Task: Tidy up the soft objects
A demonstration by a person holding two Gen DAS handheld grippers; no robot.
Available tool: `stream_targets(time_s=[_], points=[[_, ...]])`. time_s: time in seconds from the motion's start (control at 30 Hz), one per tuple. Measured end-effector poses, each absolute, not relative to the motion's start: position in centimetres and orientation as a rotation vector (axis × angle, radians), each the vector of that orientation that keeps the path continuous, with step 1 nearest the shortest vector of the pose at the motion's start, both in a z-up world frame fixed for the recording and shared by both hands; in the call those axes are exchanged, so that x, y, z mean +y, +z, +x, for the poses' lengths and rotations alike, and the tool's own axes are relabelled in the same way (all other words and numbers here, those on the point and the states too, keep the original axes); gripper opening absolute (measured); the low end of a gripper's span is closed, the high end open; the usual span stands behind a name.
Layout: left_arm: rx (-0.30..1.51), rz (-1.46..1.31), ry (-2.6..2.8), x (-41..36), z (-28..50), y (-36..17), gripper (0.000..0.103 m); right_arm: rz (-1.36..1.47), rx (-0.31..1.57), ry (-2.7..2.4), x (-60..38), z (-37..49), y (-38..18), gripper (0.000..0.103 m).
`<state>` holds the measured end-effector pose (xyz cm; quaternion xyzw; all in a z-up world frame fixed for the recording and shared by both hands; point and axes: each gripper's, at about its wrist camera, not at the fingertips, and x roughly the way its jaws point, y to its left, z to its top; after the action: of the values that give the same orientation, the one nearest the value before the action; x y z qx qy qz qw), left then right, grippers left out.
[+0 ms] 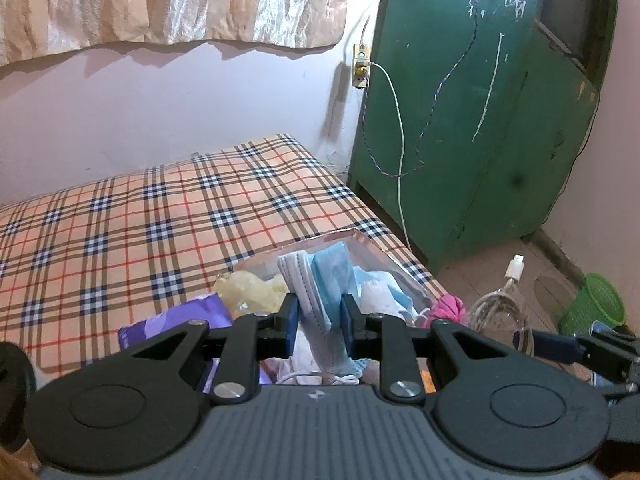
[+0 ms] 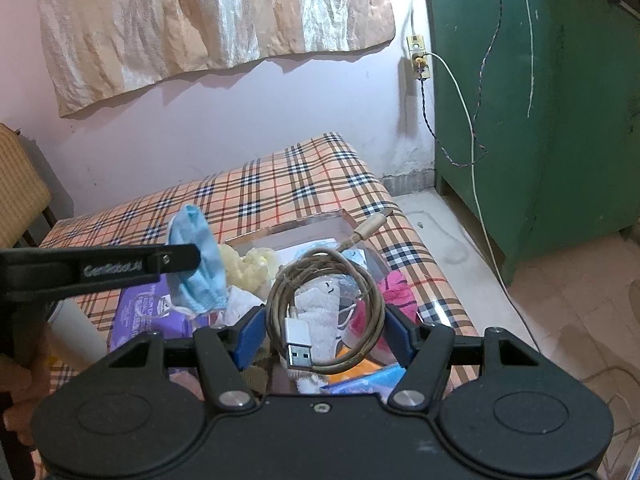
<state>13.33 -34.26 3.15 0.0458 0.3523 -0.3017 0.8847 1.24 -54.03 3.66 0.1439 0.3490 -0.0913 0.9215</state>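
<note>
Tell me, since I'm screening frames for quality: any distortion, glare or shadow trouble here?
Left wrist view: fisheye bends the green cabinet, corners darken, and the face mask in the left tongs stays sharp. Right wrist view: same bending, soft curtain shadow on the wall, and a slight sheen on the coiled cable in the right tongs.

Dim indoor light with a pinkish cast; crinkled beige curtain (image 1: 172, 0) drops soft shadows on the wall beneath it. Strong fisheye bending, dark corners. Mild blur and colour noise throughout; no glare.
</note>
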Motion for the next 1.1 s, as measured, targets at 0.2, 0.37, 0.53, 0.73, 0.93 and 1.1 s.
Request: stream_targets(time_s=[0.2,0.37,0.53,0.73,0.93,1.1], points=[[0.724,0.065,-0.637,-35.1,15.3,2.8,0.028,0.303,0.730,-0.177,-54.1,2.7,2.7,0.077],[0.674,0.044,-0.621,-35.5,16.0,3.1,0.076,0.314,0.718,-0.140,-53.8,3.5,2.3,0.082],[0.676,0.029,-0.624,-34.8,15.6,3.6,0.077,0.301,0.700,-0.146,-53.6,2.8,2.8,0.083],[0.674,0.044,-0.604,-33.4,12.8,5.1,0.086,0.282,0.697,-0.188,-53.2,0.7,4.0,0.084],[0.678,0.061,-0.495,-31.7,8.2,5.9,0.103,0.208,0.708,-0.181,-52.7,-1.7,5.0,0.086],[0.724,0.069,-0.430,-30.9,5.5,5.3,0.103,0.153,0.725,-0.178,-52.5,-3.4,5.5,0.087]])
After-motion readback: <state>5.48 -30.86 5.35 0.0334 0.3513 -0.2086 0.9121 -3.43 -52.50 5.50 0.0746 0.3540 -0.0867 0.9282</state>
